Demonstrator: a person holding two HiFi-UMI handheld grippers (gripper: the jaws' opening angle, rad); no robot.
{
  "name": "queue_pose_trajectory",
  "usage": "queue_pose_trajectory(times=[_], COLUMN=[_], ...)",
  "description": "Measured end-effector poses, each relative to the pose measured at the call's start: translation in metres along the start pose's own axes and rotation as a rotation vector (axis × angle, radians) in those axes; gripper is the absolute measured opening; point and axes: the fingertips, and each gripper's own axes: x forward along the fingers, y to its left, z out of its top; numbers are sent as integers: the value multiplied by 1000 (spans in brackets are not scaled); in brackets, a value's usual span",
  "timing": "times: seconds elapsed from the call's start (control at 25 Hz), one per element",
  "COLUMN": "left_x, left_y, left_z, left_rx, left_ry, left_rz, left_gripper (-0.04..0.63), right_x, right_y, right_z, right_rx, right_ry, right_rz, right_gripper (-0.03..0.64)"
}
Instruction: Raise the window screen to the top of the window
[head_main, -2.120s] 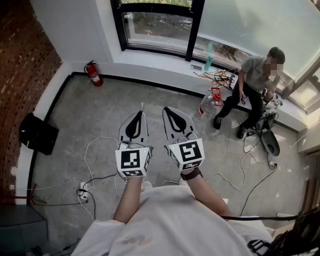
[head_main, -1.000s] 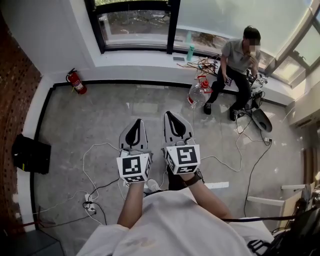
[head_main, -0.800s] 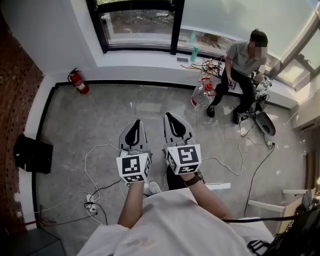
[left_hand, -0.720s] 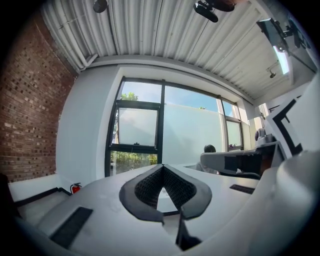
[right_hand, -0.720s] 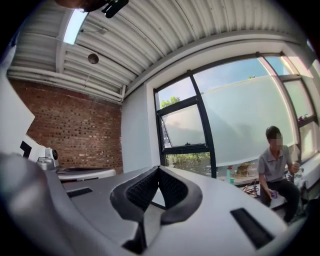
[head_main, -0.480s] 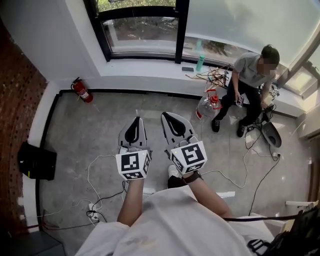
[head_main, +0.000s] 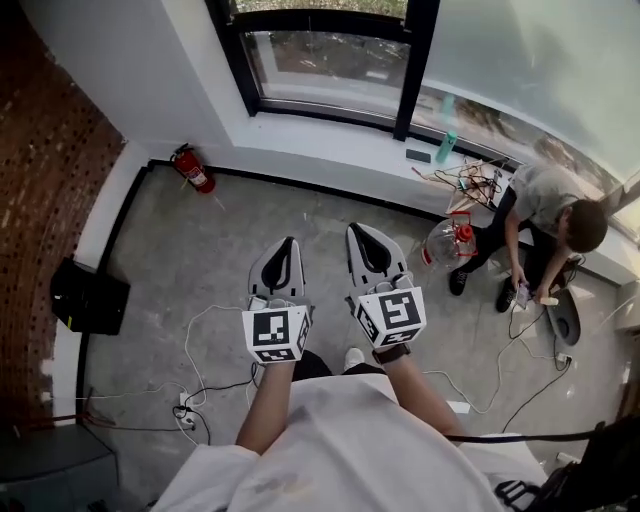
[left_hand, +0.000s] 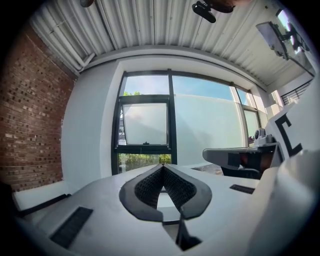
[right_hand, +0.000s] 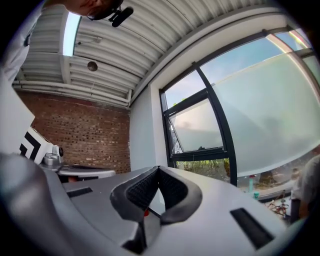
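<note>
The black-framed window (head_main: 320, 60) stands ahead above a white sill. In the left gripper view its frosted screen (left_hand: 145, 122) covers the upper pane, with a small handle (left_hand: 145, 143) on the bottom rail and greenery showing below. The right gripper view shows the same screen (right_hand: 200, 127) off to the right. My left gripper (head_main: 289, 243) and right gripper (head_main: 358, 231) are held side by side above the floor, well short of the window. Both point level at it. Each is shut with nothing between the pads, as the left gripper (left_hand: 162, 166) and right gripper (right_hand: 158, 168) views show.
A red fire extinguisher (head_main: 192, 168) stands at the wall's foot on the left, a black bag (head_main: 88, 298) by the brick wall. A person (head_main: 545, 215) sits on the sill at the right beside a water jug (head_main: 445, 240). Cables (head_main: 200, 340) and a power strip (head_main: 185, 415) lie on the floor.
Both grippers have travelled across the floor toward the window's left part, still side by side and shut. The seated person now lies further right in the head view.
</note>
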Motion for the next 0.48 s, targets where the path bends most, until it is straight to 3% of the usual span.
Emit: queue_pose_trajectory(times=[0.12,0.2,0.32,0.48], left_x=[18,34,64,125], left_y=[34,60,106,169], left_z=[-10,-14,-20,-22], left_rx=[-13,-20,-39,-45], left_ry=[22,20,-3,-11], left_rz=[43,58,70,53], left_gripper=[0,0,0,0], right_x=[44,77,129,210], right_y=[13,31,53,61], right_z=[-5,1,-2,-15], right_rx=[-142,-217,-185,-199], right_ry=[4,-66,-127,-67], right_rz=[38,113,225,238], right_gripper=[3,2,2,2])
